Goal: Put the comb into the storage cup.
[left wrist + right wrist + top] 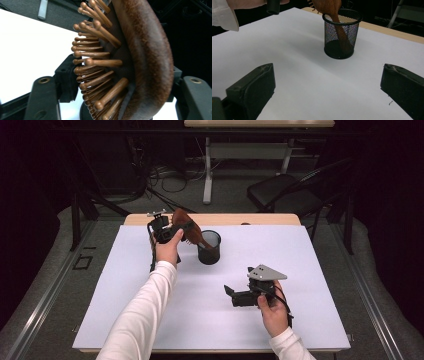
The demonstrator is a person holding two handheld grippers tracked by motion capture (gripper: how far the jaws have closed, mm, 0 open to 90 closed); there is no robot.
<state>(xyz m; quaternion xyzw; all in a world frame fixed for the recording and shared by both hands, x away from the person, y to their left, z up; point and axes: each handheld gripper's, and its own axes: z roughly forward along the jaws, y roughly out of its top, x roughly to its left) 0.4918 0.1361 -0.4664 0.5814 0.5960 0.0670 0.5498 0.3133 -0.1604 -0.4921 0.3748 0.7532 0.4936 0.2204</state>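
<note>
Wooden hairbrush (189, 231) leans handle-down in the black mesh cup (209, 248) near the desk's (310, 270) far edge. We see its head between the left gripper's (176, 227) fingers, though whether they press it we cannot tell. The right gripper (229, 291) hovers well apart, fingers spread, holding nothing.

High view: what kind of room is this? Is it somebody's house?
Probably not a house; it looks like a lab or workshop set up for recording. A white work table stands in a dark room, loose cables lie on the floor behind it, and a folding chair and a second desk stand further back.
</note>
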